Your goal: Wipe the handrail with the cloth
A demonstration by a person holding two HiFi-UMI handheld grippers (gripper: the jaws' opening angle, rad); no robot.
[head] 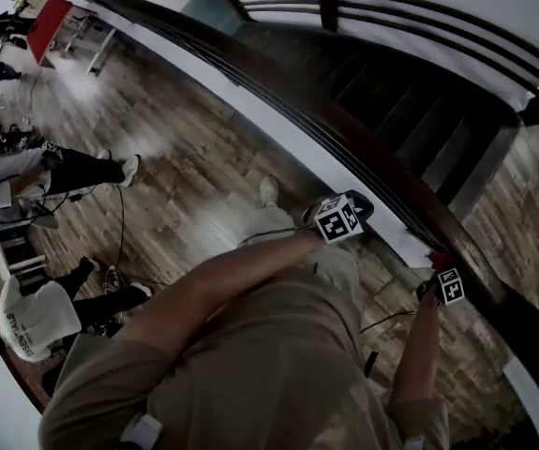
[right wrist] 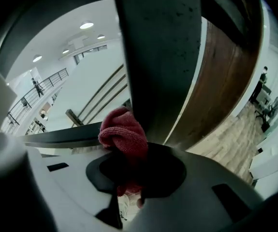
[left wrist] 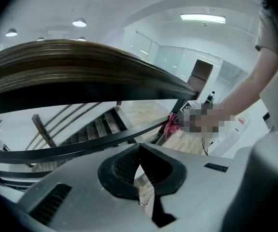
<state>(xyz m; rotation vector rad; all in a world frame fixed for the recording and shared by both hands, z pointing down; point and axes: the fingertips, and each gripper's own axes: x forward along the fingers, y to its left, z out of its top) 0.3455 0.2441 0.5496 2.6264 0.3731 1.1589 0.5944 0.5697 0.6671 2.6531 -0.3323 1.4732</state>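
Dark lettering is seen on the white top of a person (head: 27,319) on the wooden floor (head: 185,148), but it is too blurred to be read. The handrail (head: 391,172) is laid with its long axis from the head view's upper left down to its lower right. The red cloth (right wrist: 123,132) is clamped in the right gripper (right wrist: 129,151) and pressed against the rail's lower stretch. The left gripper (left wrist: 139,153) is held just beside the rail, further up, its jaws closed together on nothing.
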